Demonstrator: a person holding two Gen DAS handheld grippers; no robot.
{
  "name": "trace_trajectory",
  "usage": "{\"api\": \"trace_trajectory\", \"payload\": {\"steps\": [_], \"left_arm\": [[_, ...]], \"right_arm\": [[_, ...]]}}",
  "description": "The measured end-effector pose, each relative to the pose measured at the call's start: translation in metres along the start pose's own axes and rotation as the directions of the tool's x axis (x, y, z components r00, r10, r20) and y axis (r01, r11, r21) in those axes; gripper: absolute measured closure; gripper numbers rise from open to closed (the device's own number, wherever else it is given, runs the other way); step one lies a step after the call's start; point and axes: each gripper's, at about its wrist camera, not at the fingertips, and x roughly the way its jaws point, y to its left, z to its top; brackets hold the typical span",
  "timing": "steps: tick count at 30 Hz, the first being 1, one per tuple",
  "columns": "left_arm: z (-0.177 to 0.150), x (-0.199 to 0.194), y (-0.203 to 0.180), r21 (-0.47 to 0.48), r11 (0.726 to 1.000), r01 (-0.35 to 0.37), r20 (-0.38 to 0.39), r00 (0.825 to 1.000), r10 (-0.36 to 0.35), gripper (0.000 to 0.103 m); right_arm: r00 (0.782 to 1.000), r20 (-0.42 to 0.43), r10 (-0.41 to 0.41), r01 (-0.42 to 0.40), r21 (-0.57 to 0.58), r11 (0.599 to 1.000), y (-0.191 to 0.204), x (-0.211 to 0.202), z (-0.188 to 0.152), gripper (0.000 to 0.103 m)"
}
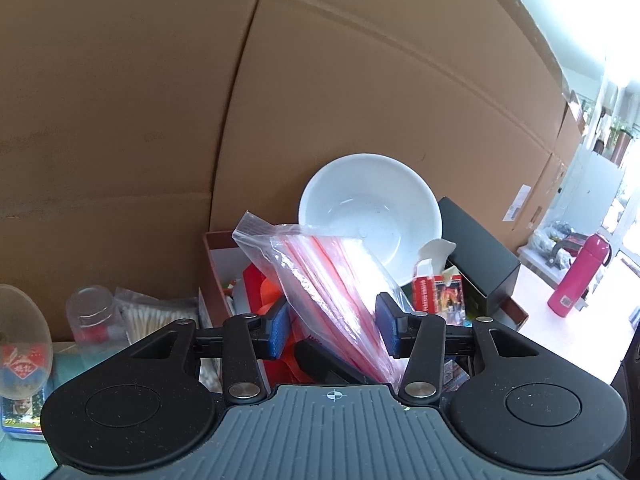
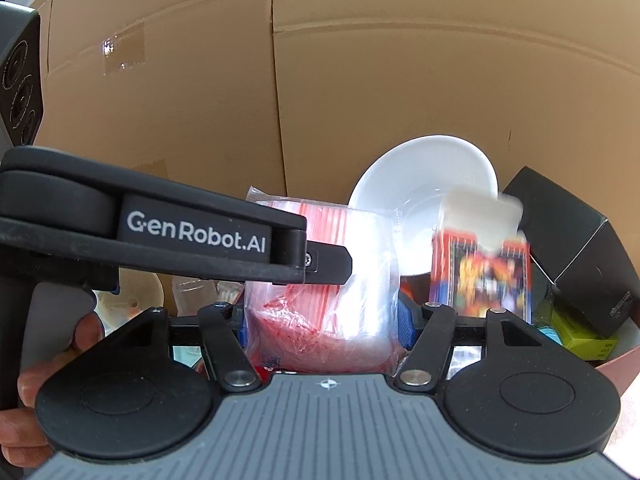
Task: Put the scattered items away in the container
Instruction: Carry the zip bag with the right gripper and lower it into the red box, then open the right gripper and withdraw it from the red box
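A clear zip bag with red-striped bags inside [image 1: 336, 280] stands tilted in the red-brown box [image 1: 212, 248], between the blue pads of my left gripper [image 1: 334, 330]. The jaws stand apart on either side of the bag and do not clearly press it. The same bag [image 2: 332, 280] fills the gap of my right gripper [image 2: 324, 326], whose blue pads [image 2: 405, 326] sit against its sides. My left gripper's body [image 2: 180, 232] crosses the right wrist view above the bag. A white bowl [image 1: 372, 212] and a red card pack [image 1: 438, 294] sit in the box behind.
A big cardboard wall [image 1: 280, 80] stands right behind the box. A black box [image 1: 480, 248] leans at the right. A clear cup [image 1: 94, 316], cotton swabs [image 1: 148, 318] and cards [image 1: 22, 420] lie left of the box. A pink flask [image 1: 578, 276] stands far right.
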Motion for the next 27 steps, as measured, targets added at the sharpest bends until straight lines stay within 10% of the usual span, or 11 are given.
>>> {"api": "trace_trajectory", "payload": {"steps": [9, 27], "left_arm": [[-0.006, -0.005, -0.006, 0.027, 0.999, -0.020, 0.007, 1.000, 0.020, 0.031], [-0.013, -0.040, -0.018, 0.063, 0.993, -0.098, 0.091, 0.992, 0.092, 0.015]], "right_arm": [[1.000, 0.011, -0.006, 0.006, -0.026, 1.000, 0.003, -0.008, -0.014, 0.025], [0.998, 0.065, -0.017, 0.020, -0.042, 0.999, -0.002, -0.040, -0.032, 0.010]]}}
